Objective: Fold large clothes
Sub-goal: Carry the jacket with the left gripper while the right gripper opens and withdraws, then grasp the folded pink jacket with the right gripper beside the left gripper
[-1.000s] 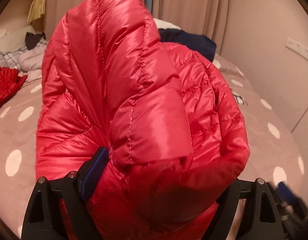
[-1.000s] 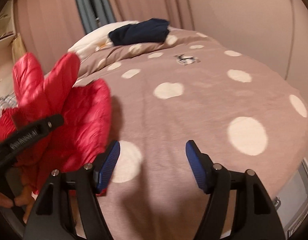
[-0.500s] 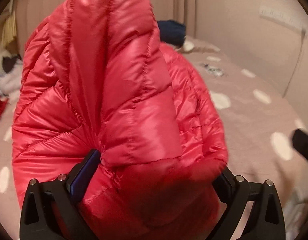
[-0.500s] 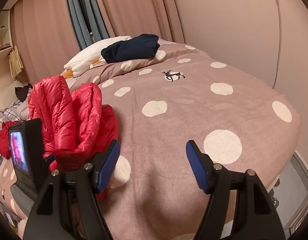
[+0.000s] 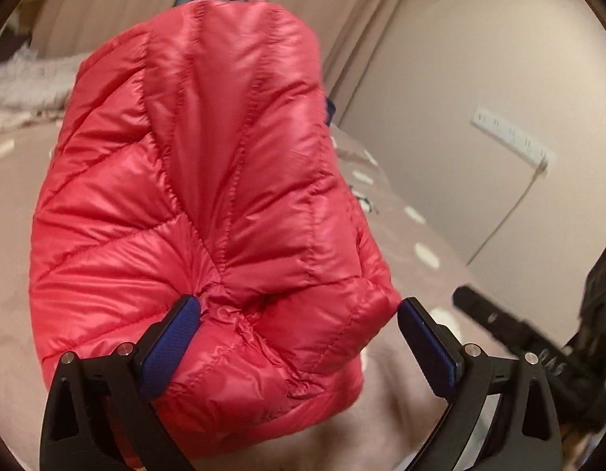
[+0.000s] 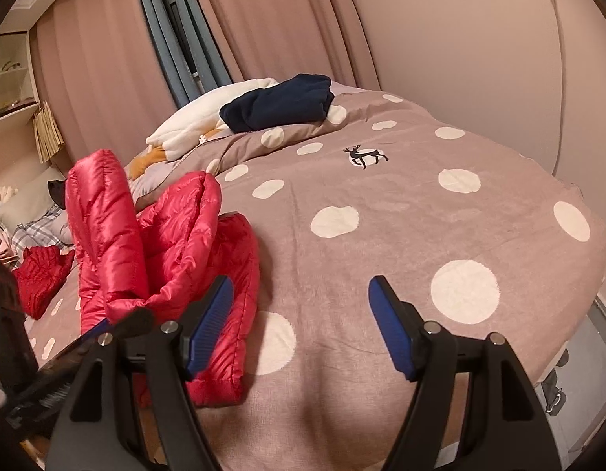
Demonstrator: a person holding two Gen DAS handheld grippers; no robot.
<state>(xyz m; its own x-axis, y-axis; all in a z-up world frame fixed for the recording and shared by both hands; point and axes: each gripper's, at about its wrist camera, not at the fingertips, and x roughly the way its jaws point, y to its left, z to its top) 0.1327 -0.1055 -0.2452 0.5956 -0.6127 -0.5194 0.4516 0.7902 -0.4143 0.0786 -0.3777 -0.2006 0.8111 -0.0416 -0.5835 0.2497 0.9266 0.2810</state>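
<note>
Where a second ago the left gripper (image 5: 299,333) clamped the red jacket (image 5: 208,180), jaws now spread wide, right pad clear of the fabric. Jacket bunched near the bed's (image 6: 381,212) left edge. Right gripper (image 6: 301,314) open, empty.

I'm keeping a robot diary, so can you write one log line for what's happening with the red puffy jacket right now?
left gripper: jaws just opened, red puffy jacket loose between them | right gripper: open, empty, over dotted bedspread | fold: unfinished
</note>
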